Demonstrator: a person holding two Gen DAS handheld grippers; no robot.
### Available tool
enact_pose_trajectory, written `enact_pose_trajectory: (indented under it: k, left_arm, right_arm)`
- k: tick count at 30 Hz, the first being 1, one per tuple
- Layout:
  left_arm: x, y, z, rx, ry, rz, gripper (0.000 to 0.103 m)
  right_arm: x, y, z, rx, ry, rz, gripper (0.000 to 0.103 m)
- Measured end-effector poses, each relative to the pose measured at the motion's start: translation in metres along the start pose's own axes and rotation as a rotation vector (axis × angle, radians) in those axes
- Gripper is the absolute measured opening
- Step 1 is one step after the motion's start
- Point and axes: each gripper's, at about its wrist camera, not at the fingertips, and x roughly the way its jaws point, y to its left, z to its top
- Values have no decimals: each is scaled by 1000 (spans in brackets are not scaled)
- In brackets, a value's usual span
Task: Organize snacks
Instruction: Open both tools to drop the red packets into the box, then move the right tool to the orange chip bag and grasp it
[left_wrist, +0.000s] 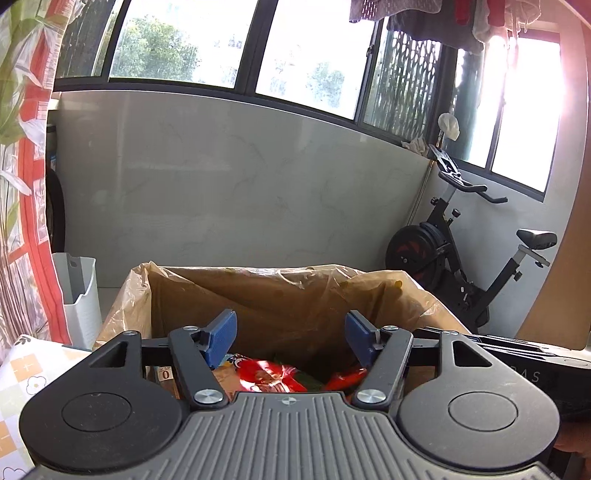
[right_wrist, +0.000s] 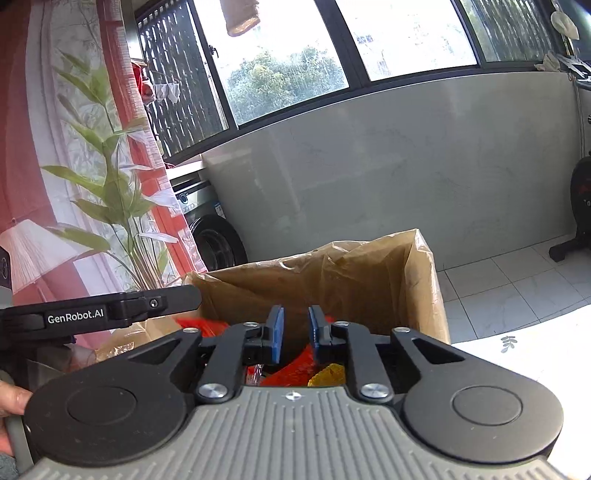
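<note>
Left tongs (left_wrist: 291, 338) spread, empty. Right tongs (right_wrist: 296, 332) slightly parted, empty. Snack packets (left_wrist: 271, 376) lie inside the lined box (left_wrist: 258, 291), lower centre. Advised: withdraw upward, clear of the plastic liner (right_wrist: 421, 266), before fetching more.

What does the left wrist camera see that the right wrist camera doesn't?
Only the left view: a whole exercise bike, a white bin, and the left tool with jaws wide apart. Only the right view: a plant, a washing machine, floor tiles, and the right tool, jaws slightly apart. Both: the lined box of red snack packs, and windows.
</note>
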Motion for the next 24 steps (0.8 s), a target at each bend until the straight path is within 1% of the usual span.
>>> enact_pose_trajectory:
  k: [4,9,12,15,17,18,19,20,22,24]
  left_arm:
    - [-4,1,-2,1,0,7,68]
    - [-30,8,-4,-1,-19,21,68]
    - [-46,10,-8,5,-24,37,68]
    - [-66,15,-15,12,-33,58,68]
    - [-78,19,-22,16,-35,79,72]
    - [-86,24,-28,9,-41,98,75]
    - [-93,28,-33,3,-44,111,75]
    - [-97,31,-37,-2,-44,122,76]
    - [-108,39,-49,-12,-39,158,76]
    - [-116,45,-62,-25,-23,214,76]
  right_arm:
    - [-10,-3,-1,-7,-5,-5,21]
    - [-33,4,-7,-39,-40,-7,21]
    - [-47,10,-15,-61,-58,-11,25]
    - [-61,15,-24,-78,-57,-19,42]
    - [-71,17,-31,-64,-53,-9,64]
    - [-76,17,-34,-57,-54,-5,69]
    - [-82,18,-38,-53,-59,-1,77]
    - [-88,19,-42,-56,-62,-2,83]
    - [-95,20,-51,-66,-57,-13,84]
    - [-97,18,-62,-59,-31,-31,85]
